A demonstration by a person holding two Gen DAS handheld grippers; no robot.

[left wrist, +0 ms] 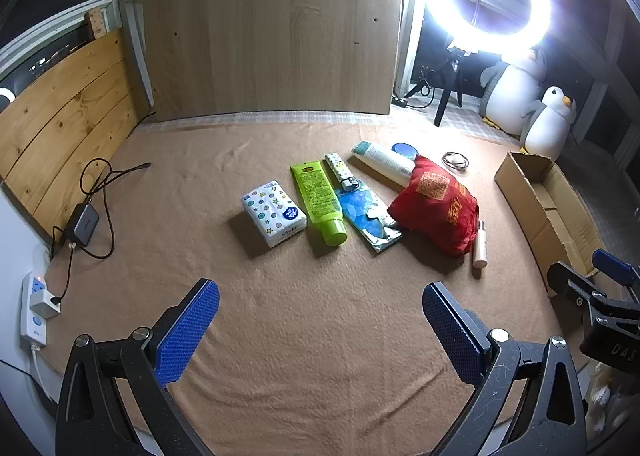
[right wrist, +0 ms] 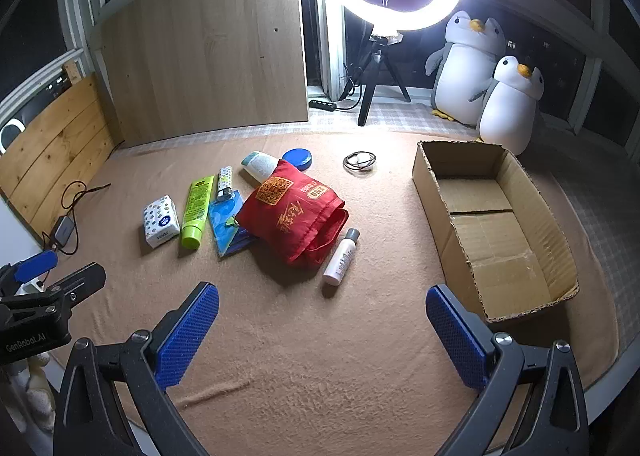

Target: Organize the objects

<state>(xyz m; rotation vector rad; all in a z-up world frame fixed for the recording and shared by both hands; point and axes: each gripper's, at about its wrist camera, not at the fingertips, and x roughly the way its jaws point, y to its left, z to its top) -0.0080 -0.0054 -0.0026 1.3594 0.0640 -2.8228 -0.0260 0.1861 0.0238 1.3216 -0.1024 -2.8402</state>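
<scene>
Open brown cardboard box sits empty, just right of the right gripper fingers. Red fabric bag and small white bottle lie ahead. Both grippers, left gripper too, gape wide, holding nothing. Bottle likely easiest first; grip across its body.

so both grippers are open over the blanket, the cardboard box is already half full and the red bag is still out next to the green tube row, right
Not quite: the cardboard box is empty, as the right wrist view shows; only its bare bottom flaps are visible. The rest holds: the left gripper and right gripper are open over the blanket, and the red bag lies out by the row with the green tube.
</scene>
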